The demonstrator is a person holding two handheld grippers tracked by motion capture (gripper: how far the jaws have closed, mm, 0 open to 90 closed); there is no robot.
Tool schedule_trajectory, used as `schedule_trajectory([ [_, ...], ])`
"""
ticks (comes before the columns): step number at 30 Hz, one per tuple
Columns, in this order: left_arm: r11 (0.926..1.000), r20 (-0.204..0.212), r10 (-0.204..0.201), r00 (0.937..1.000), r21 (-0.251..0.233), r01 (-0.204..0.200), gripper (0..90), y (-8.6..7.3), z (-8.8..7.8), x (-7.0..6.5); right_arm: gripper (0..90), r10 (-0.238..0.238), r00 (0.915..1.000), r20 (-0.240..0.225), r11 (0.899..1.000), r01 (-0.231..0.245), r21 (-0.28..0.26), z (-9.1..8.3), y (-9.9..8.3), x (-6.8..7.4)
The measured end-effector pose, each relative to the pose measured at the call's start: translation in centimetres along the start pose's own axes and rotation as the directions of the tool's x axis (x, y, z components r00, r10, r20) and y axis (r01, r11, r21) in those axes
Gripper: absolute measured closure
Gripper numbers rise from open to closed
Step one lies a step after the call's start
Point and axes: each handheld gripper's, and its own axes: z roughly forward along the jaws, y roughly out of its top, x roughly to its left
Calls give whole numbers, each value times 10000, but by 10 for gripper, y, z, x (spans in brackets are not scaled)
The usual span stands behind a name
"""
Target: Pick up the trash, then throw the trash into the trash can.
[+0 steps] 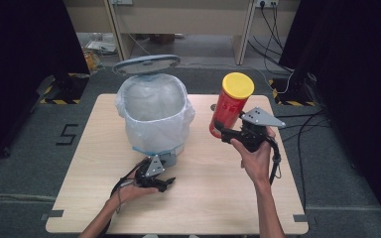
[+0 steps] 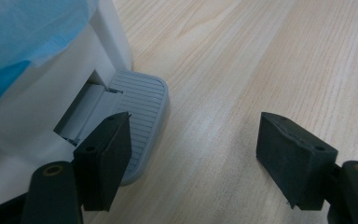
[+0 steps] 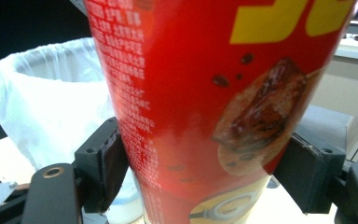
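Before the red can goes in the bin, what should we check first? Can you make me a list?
1. Red can held firmly by the right gripper: ok, both jaws press its sides in the right gripper view.
2. Yellow cap on the can: ok.
3. Bin lid up: ok, it stands open behind the bin.
4. Left gripper holding the pedal down: ok, one jaw rests on it with the jaws apart.
5. Bag spread open over the rim: ok.
6. Can over the opening: not ok, it hangs to the right of the bin, above the table.
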Motion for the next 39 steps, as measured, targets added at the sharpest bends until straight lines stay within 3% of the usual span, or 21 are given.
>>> schedule_trajectory([
  [13,10000,-2,2,10000,1,-2,258,0,0,0,250,-296,9994,-172,9990,290,-345,8,34,9],
  [30,10000,-5,-4,10000,16,4,258,0,0,0,250,-453,9986,-264,9977,440,-512,18,61,17],
  [39,10000,23,-55,10000,30,55,258,0,0,0,250,-617,9964,-574,9963,581,-627,30,75,31],
])
